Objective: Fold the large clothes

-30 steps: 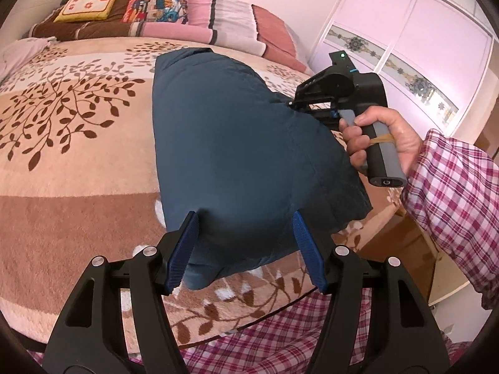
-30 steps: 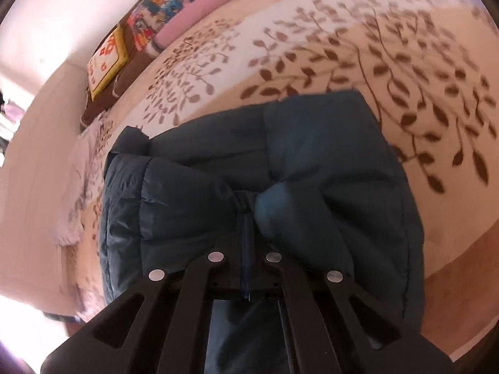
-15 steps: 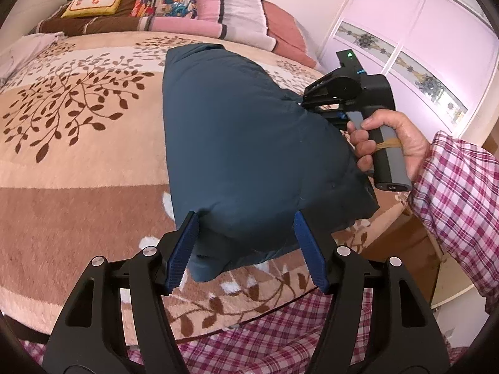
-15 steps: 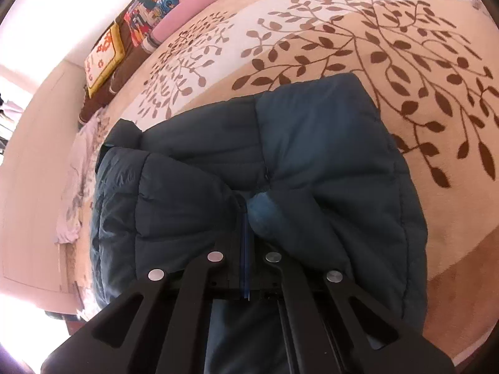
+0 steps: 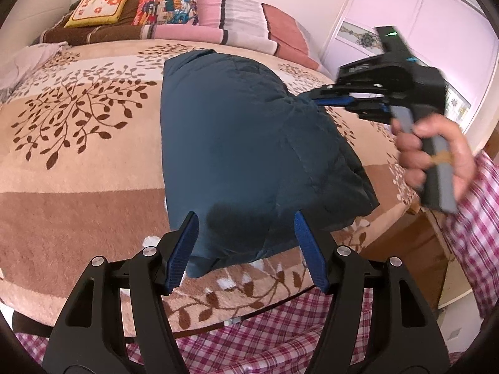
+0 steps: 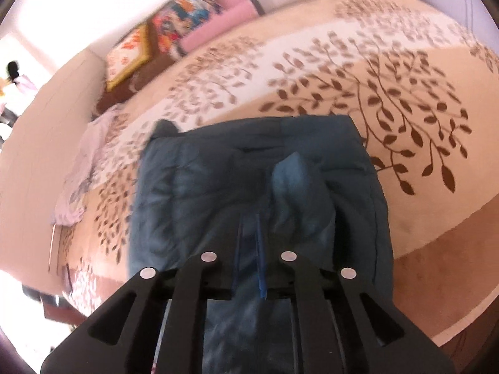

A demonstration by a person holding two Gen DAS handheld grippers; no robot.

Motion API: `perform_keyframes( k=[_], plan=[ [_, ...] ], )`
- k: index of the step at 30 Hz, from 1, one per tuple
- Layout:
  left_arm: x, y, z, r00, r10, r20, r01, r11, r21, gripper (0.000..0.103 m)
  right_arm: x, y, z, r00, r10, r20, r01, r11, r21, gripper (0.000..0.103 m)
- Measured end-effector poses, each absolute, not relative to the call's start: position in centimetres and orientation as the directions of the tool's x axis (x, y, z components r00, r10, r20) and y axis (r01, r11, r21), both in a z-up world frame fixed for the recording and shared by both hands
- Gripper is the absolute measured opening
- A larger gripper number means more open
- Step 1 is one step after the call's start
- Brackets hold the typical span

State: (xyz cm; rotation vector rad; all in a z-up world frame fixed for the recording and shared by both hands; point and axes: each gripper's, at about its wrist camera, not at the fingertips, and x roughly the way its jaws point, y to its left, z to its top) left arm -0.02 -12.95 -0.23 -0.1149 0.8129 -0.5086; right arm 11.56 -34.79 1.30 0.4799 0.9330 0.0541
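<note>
A folded dark blue padded jacket [image 5: 249, 143] lies on a bed [image 5: 78, 162] covered in a tan, leaf-patterned blanket. The left tool [image 5: 246, 249] stands wide apart at the jacket's near edge, gripping nothing. The right tool [image 6: 249, 243], held in a hand [image 5: 436, 152] with a checked sleeve, is pinched narrow on a fold at the jacket's side. Pillows [image 5: 174, 9] line the headboard.

A home bedroom: a bed [image 5: 78, 143] under a leaf-patterned blanket, pillows [image 5: 174, 9] stacked at its head (one yellow cushion [image 5: 98, 9]), wardrobe doors [image 5: 436, 21] alongside.
</note>
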Motion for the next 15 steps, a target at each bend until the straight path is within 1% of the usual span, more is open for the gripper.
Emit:
perform_keyframes(
  k=[1,2,3,4,8,15],
  plan=[
    [-0.1,-13.0,-0.1,0.577,-0.475,-0.664,0.392,0.875,-0.285,0.064,10.7,-34.4,1.8,0.613,0.251,-0.750,0.142,0.898,0.416,0.016],
    [-0.2,-13.1,0.0,0.583,-0.472,-0.662,0.393,0.876,-0.278,0.069,9.3,-33.9,2.3,0.628,0.256,-0.735,0.116,0.903,0.414,0.018],
    [-0.3,-13.1,0.2,0.589,-0.468,-0.659,0.393,0.878,-0.273,0.071,8.6,-33.7,2.5,0.635,0.259,-0.728,0.103,0.906,0.412,0.022],
    [-0.5,-13.2,0.3,0.592,-0.466,-0.657,0.393,0.879,-0.270,0.071,7.3,-33.3,2.6,0.643,0.263,-0.719,0.086,0.908,0.409,0.023],
    [-0.7,-13.4,0.5,0.591,-0.460,-0.663,0.389,0.882,-0.265,0.071,3.9,-32.5,2.3,0.650,0.264,-0.713,0.064,0.915,0.398,0.023],
    [-1.6,-13.3,0.8,0.595,-0.445,-0.669,0.379,0.890,-0.255,0.072,-0.1,-32.4,-0.6,0.608,0.245,-0.755,0.087,0.925,0.370,0.023]
  ],
)
